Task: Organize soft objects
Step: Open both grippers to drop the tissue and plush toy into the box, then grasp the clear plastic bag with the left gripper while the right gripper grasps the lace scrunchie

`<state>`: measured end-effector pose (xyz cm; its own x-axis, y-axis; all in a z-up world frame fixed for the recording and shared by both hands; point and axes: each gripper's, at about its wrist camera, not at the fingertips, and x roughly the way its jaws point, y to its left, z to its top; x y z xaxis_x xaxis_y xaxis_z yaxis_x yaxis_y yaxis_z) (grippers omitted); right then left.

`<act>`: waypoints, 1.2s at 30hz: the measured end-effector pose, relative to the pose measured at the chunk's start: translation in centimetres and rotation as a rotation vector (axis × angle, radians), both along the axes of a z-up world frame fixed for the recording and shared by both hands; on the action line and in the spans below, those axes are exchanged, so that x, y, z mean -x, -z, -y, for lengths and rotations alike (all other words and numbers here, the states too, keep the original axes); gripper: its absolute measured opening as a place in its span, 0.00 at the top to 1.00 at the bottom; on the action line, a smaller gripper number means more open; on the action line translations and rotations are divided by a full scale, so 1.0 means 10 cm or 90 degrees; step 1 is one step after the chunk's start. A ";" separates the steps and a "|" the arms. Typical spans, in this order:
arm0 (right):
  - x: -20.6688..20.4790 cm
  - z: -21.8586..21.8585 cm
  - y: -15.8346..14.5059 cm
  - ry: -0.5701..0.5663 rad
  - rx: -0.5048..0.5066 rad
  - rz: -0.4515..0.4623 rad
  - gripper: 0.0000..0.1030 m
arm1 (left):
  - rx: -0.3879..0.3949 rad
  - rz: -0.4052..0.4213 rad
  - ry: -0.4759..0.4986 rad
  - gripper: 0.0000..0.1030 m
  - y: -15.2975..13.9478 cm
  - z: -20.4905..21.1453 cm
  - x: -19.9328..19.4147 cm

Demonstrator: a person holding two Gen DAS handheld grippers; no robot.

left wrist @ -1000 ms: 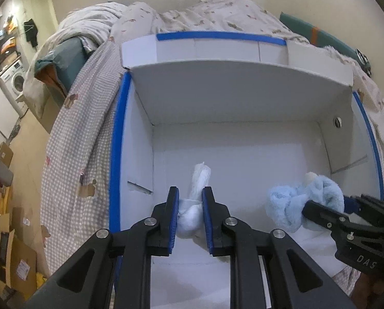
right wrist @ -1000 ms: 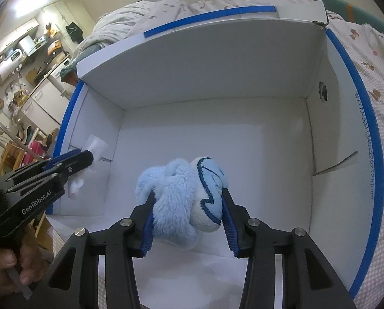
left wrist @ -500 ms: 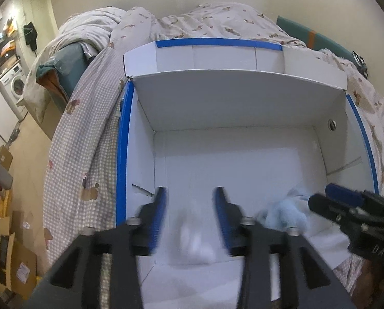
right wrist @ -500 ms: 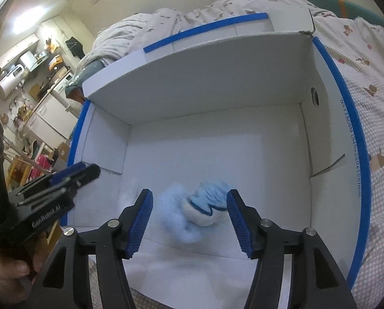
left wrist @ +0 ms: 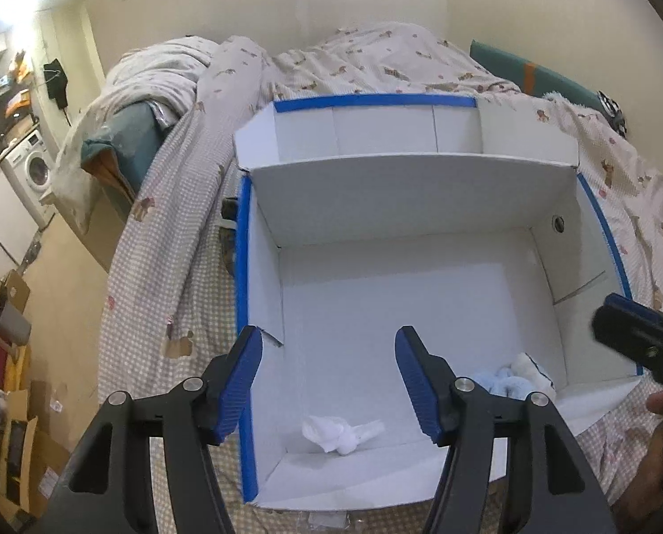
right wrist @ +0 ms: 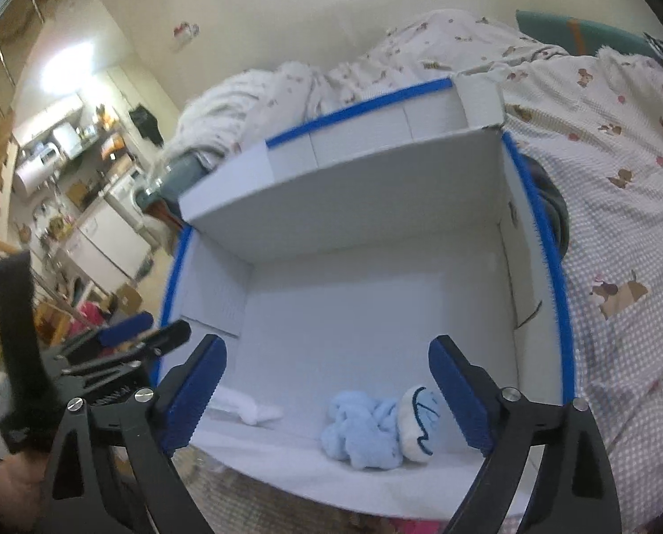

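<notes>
left gripper: jaws apart and opening right now, nothing pinched. The blue ribbed pads hang over the near left corner of the box, and the white sock just shows low down in the gap between them, lying on the floor of the box – not touched.

right gripper: spread really wide and opening too, empty. The blue fuzzy sock sits below and between the fingers, clear of both pads.

white sock: small bunched-up thing on the box floor, near edge, left side. In the right wrist view it's a pale strip just past the left pad, a bit blurry.

blue fuzzy sock: light blue fluffy bundle with a white bit that has dark blue trim, near edge of the box, right of the white one. The two are near each other but not touching. In the left wrist view it peeks out behind the right finger.

box: white cardboard, blue tape along the rims, far flap folded up – open top, small round hole in the right wall. Apart from the two socks, the floor inside looks bare.

bed: box sits on a checked cover with little dog prints, rumpled duvet at the far end.

room: washing machine far left, cardboard boxes on the floor at the left.

hand: one shows at the right edge, behind the other gripper's dark body.
</notes>
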<state>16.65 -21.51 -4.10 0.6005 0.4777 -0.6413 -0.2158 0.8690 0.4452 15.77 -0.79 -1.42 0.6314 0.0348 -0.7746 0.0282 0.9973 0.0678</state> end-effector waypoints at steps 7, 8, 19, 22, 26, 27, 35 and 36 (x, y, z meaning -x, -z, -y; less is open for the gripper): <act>0.27 0.13 -0.09 0.033 -0.008 0.008 0.00 | 0.063 -0.016 -0.024 0.39 -0.06 -0.16 0.20; 0.31 0.13 -0.09 0.035 -0.007 0.006 0.00 | 0.061 -0.013 -0.028 0.39 -0.07 -0.17 0.23; 0.65 0.11 -0.14 0.065 0.027 0.051 0.00 | 0.124 -0.039 -0.081 0.38 -0.06 -0.46 0.57; 0.73 0.10 -0.11 0.073 0.042 0.057 0.00 | 0.126 -0.045 -0.093 0.38 -0.03 -0.52 0.66; 0.84 0.06 -0.10 0.063 0.039 0.057 0.00 | 0.046 -0.041 -0.089 0.38 0.01 -0.49 0.78; 0.87 0.05 -0.11 0.061 0.045 0.062 0.00 | 0.045 -0.040 -0.084 0.38 0.01 -0.49 0.81; 0.99 -0.15 -0.08 0.039 0.135 0.076 0.00 | 0.085 -0.049 -0.061 0.38 0.05 -0.50 0.91; 1.00 -0.17 -0.08 0.034 0.141 0.076 0.00 | 0.086 -0.049 -0.058 0.38 0.04 -0.48 0.90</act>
